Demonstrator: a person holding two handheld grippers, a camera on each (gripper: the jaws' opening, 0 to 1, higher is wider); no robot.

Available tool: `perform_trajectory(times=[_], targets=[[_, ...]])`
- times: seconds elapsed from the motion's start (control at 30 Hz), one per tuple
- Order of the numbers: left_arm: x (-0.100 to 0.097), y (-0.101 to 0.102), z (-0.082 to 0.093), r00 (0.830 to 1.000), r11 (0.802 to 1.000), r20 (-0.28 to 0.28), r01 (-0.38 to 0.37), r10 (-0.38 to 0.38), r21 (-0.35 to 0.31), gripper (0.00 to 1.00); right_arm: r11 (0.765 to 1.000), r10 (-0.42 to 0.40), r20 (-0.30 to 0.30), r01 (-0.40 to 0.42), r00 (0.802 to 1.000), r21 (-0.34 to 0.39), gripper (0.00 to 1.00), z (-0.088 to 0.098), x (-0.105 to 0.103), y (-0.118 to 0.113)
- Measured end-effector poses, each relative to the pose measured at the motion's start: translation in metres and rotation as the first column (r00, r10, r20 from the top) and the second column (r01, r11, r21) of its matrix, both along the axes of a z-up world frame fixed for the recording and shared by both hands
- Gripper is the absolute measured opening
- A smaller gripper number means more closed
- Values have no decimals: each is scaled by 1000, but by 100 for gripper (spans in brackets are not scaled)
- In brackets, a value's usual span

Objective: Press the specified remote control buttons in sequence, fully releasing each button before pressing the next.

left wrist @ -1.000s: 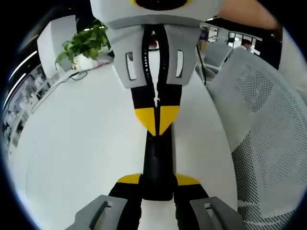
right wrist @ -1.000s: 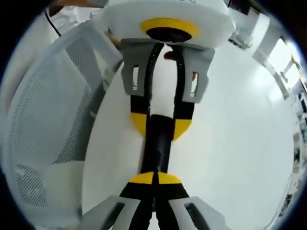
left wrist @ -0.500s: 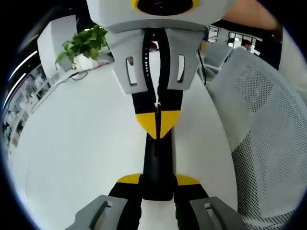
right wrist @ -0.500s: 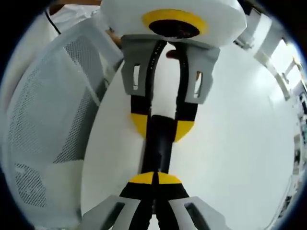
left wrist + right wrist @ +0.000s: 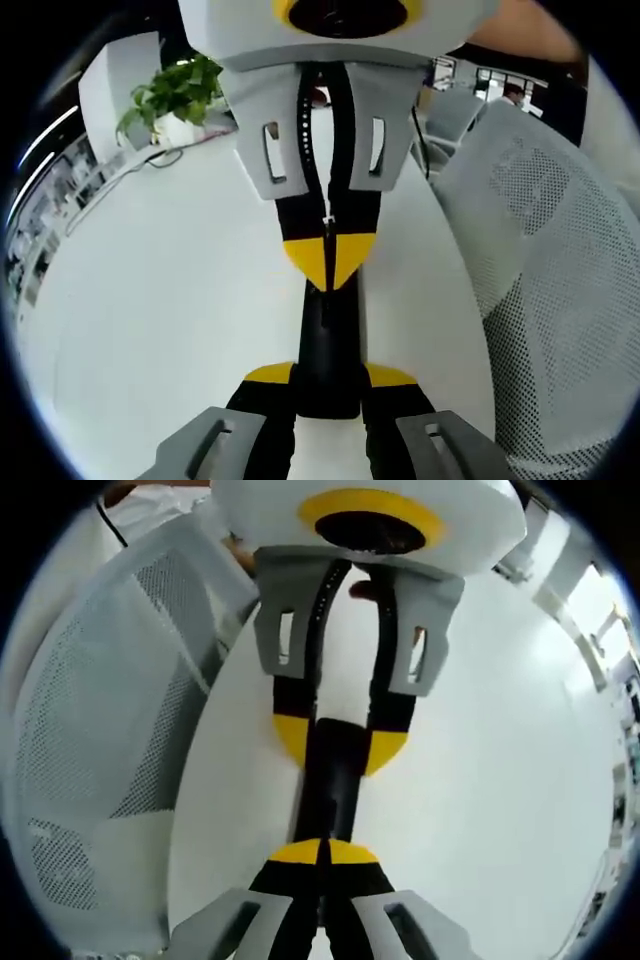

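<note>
In the left gripper view, the left hand-held gripper [image 5: 328,375] is rising from the bottom edge with its jaws parted, and it is clamping the near end of a black remote [image 5: 328,340] between its yellow-tipped pads. The remote is lying lengthwise away from the camera, above a white bench [image 5: 170,300]. The right hand-held gripper [image 5: 328,270] is coming down from the top with its jaws pressed together, and its yellow tip is meeting the far end of the remote. A potted plant [image 5: 175,90] is standing at the far left of the bench, and a white mesh chair [image 5: 540,260] is sitting just beside the bench on the right. In the right gripper view, the right hand-held gripper [image 5: 322,852] is closed and holding nothing, its joined tips touching the near end of the remote [image 5: 335,790]. The left hand-held gripper [image 5: 338,742] is reaching in from the top and gripping the remote's far end from both sides. The bench [image 5: 480,780] is spreading to the right, with the mesh chair [image 5: 100,730] on the left.
</note>
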State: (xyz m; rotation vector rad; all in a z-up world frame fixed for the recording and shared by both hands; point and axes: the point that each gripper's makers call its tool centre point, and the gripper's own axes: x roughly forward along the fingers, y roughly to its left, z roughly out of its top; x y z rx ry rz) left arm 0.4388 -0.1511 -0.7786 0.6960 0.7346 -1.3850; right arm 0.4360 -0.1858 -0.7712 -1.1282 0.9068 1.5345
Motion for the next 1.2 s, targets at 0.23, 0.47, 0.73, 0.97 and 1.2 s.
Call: perform_trajectory(times=[0.23,0.47,0.73,0.97,1.2], targets=[[0,0,0,1000,1000,-2,3,-3,-2,25,1000,-6,-5,6,1000,13,0,1,1,0],[0,0,0,1000,1000,-2,3,-3,-2,25,1000,-17,-3,17,1000,23,0,3,1,-4],[1,0,0,1000,1000,0,1,-1,1,25,999,-19,4,19,1000,40,0,8,1,-1],[1,0,0,1000,1000,0,2,-2,4,25,999,-18,0,18,1000,32,0,6,-3,-5],[1,-1,0,1000,1000,1,3,-3,7,25,999,-14,-5,14,1000,31,0,6,-6,-3]])
